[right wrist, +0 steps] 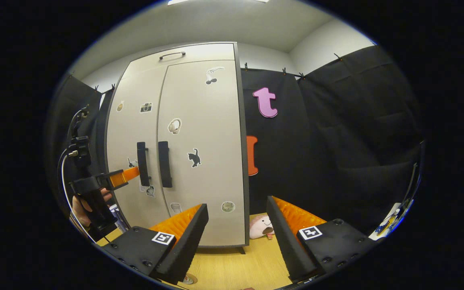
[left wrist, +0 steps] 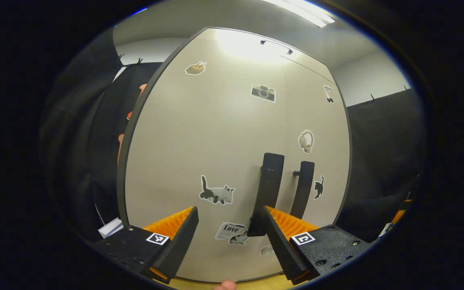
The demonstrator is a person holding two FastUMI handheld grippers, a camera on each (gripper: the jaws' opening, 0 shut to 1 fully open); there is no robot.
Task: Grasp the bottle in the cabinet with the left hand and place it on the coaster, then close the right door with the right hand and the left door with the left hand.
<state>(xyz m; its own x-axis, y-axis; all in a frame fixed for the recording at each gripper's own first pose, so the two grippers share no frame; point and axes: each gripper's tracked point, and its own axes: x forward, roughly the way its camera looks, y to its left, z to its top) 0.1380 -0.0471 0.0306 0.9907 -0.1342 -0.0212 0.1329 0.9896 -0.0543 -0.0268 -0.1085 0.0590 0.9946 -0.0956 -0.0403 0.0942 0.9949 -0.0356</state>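
The grey cabinet stands with both doors flush and stickers on them. In the left gripper view the left door is close in front, its black handle beside the right door's handle. My left gripper is open, its tips at the left door just left of that handle. The right gripper view shows this left gripper from the side, touching the left door, held by a hand. My right gripper is open and holds nothing, back from the right door.
A pink plush toy lies on the wooden tabletop at the cabinet's right foot. A small round object sits at the table's near edge. A white box lies left of the cabinet. Black cloth walls surround the booth.
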